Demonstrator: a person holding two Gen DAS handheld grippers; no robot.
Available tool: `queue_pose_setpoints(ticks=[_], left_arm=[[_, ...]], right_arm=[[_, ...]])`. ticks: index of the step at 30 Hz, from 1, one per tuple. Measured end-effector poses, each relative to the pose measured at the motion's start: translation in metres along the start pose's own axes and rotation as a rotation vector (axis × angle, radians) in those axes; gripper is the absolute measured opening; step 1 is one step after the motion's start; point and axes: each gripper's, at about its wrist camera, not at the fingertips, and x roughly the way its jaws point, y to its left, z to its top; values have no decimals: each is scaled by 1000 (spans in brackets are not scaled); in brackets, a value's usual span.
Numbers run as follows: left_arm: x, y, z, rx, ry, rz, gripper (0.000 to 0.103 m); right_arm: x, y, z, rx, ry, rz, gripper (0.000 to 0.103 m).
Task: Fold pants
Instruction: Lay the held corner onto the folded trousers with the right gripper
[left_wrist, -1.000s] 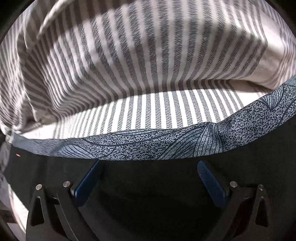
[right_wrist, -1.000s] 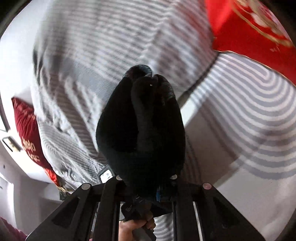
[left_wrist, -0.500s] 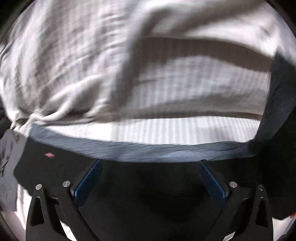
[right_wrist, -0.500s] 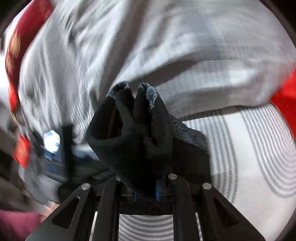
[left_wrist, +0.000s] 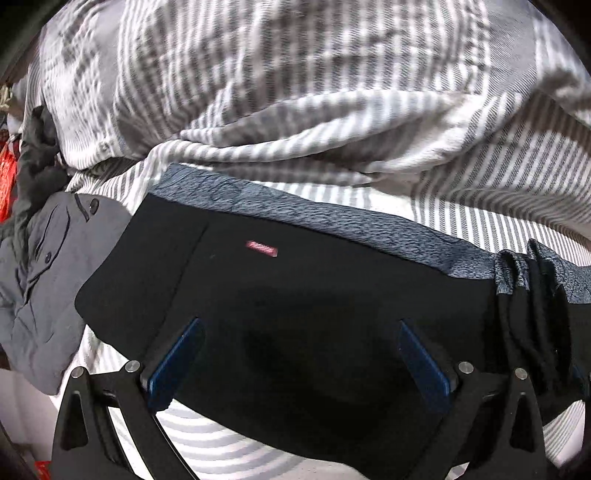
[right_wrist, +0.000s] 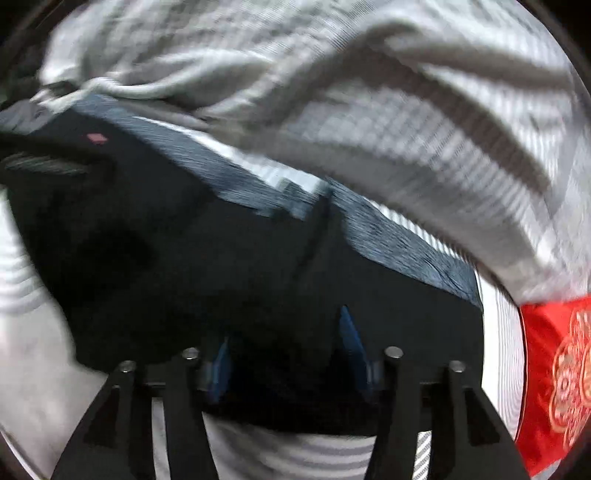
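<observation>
Left wrist view
Left hand-held gripper (left_wrist: 301, 356): hovering with fingers wide apart, gripping nothing.
Pants (left_wrist: 295, 295): black, lying spread under and ahead of the fingers on the striped bedding (left_wrist: 314, 92); patterned waistband (left_wrist: 332, 218) running along the far edge.
Grey garment (left_wrist: 40, 288): lying off to the left.

Right wrist view
Right hand-held gripper (right_wrist: 286, 349): fingers standing apart over the pants (right_wrist: 221, 266); picture is blurring.
Red cushion (right_wrist: 554, 376): sitting far right.

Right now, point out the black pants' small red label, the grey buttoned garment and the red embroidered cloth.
small red label (left_wrist: 262, 249), left wrist view, its middle.
grey buttoned garment (left_wrist: 40, 280), left wrist view, front panel.
red embroidered cloth (right_wrist: 550, 373), right wrist view, its centre.
</observation>
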Motion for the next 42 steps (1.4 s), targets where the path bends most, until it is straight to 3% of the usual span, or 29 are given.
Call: queue_pose_setpoints(ticks=[4,11,17,20,21,22,23,25,29,33,36,38,39,42], left_arm=[[-4,3,2,11,1,-36,103],[0,-44,8,157,36,-158,103],[11,-89,19,250,35,-217,103],[29,-107,19,289,62,-186,103],[37,-110,19,299,72,-168,103],[43,-113,18,302,85,-153,103],[48,-113,18,296,95,-145,103],[51,-111,19,283,97,-144,103],[50,-110,19,291,90,-134,103],[43,-94,24,241,70,-121,103],[34,-81,28,210,65,-107,103],[21,-75,29,213,45,-109,103],[15,-75,29,217,37,-112,103],[-7,-78,27,225,30,-158,103]], right_arm=[[-34,3,-13,-15,-62,105,60],[-40,-37,-25,50,-57,5,60],[-25,-26,-19,-38,-113,32,60],[-9,-12,-17,-113,-106,0,60],[-1,-7,-16,-142,-92,-12,56],[6,-5,-16,-161,-78,-6,36],[11,-5,-15,-167,-60,23,24],[12,-9,-11,-139,-50,63,12],[-7,-15,-9,-95,-61,132,11],[-7,7,-22,-148,-20,168,12],[-2,15,-30,-175,-11,162,18],[-12,2,-27,-113,-30,199,28],[-17,-8,-25,-65,-34,233,38],[-32,-57,-26,135,-49,264,41]])
